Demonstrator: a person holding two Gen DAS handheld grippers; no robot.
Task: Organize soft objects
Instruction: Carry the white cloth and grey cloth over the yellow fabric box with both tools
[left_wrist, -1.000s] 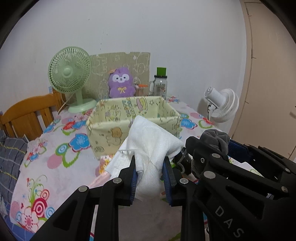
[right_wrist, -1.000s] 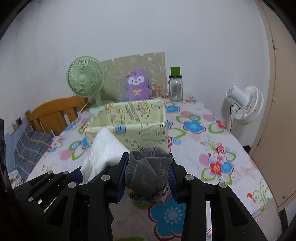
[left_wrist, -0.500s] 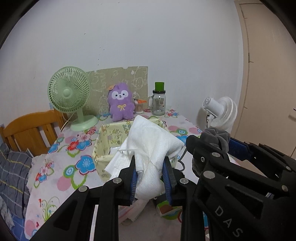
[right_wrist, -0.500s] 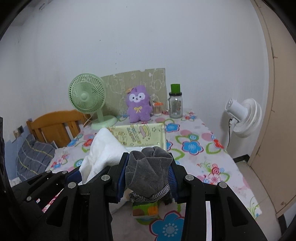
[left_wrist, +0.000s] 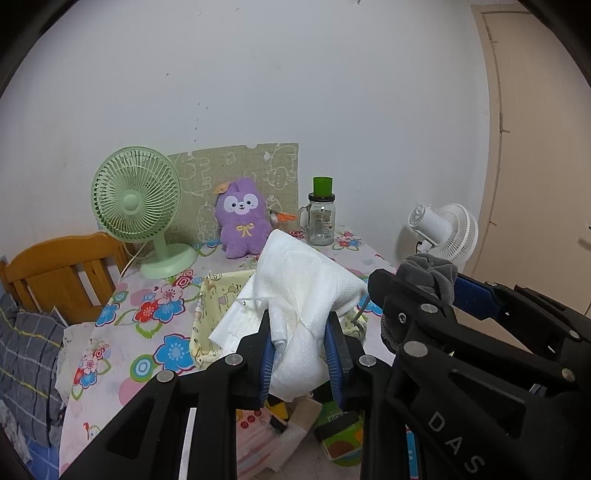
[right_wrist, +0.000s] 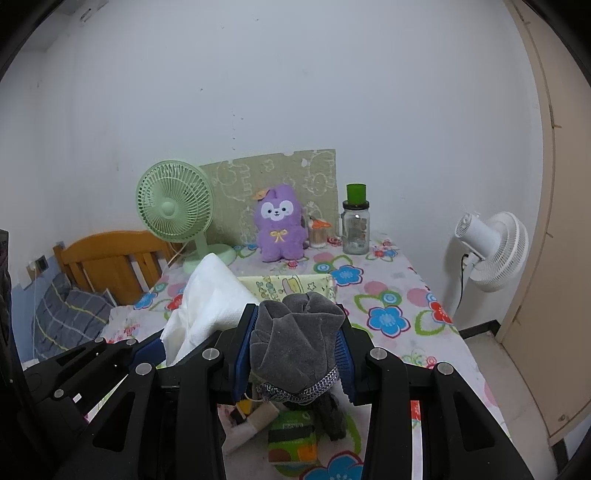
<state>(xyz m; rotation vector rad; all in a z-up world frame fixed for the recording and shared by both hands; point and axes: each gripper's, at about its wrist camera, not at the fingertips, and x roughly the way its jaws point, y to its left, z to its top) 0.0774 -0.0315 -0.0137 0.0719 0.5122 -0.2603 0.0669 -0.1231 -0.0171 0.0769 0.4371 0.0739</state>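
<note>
My left gripper (left_wrist: 301, 343) is shut on a white cloth (left_wrist: 306, 291) and holds it high above the table. My right gripper (right_wrist: 295, 347) is shut on a grey cloth (right_wrist: 295, 339); both also show in the left wrist view (left_wrist: 430, 273). The two grippers are side by side. A yellow fabric box (left_wrist: 210, 314) (right_wrist: 291, 286) stands on the flowered table below and beyond them, partly hidden by the cloths. A purple plush toy (right_wrist: 279, 223) sits at the back of the table.
A green fan (right_wrist: 175, 206) and a glass jar with a green lid (right_wrist: 355, 225) stand at the back. A white fan (right_wrist: 491, 251) is right of the table, a wooden chair (right_wrist: 110, 258) left. Small packets and a green box (right_wrist: 291, 437) lie below the grippers.
Both grippers have risen and pulled back with their cloths; the yellow box now sits lower and smaller in both views, and items under the grippers have come into sight.
</note>
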